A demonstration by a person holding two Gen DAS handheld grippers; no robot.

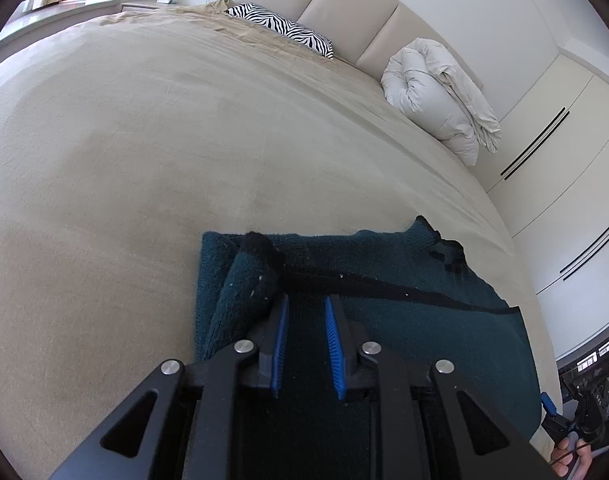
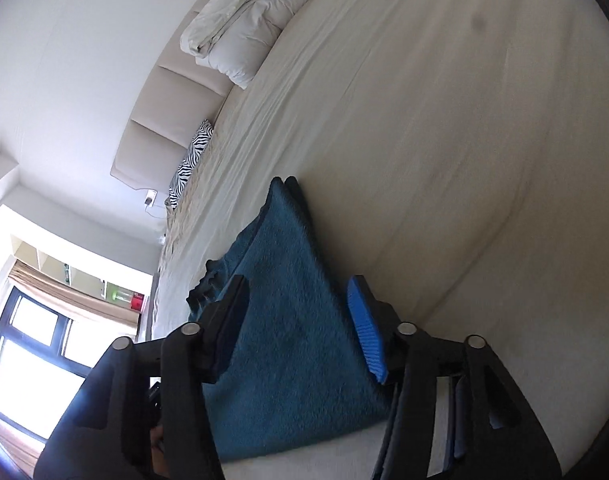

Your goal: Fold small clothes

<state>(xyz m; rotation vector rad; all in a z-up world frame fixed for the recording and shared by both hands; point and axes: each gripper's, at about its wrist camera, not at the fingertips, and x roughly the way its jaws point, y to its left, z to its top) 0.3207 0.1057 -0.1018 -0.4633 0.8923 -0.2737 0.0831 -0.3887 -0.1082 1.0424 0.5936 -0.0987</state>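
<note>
Left gripper (image 1: 306,304) hovers low over the dark teal knitted sweater (image 1: 384,300) with its blue-padded fingers (image 1: 331,326) narrowly parted and nothing between them, apparently placed to pin or smooth the folded-in sleeve (image 1: 244,284) just beside its tips. Right gripper (image 2: 300,300) hangs over the sweater's opposite edge with its jaws spread wide and empty, seemingly lining up a grab for the next fold. That sweater lies flat and partly folded at the near edge of the beige-covered bed (image 1: 164,140), well apart from the zebra-striped pillow (image 1: 282,28) and rolled white duvet (image 1: 436,92).
</note>
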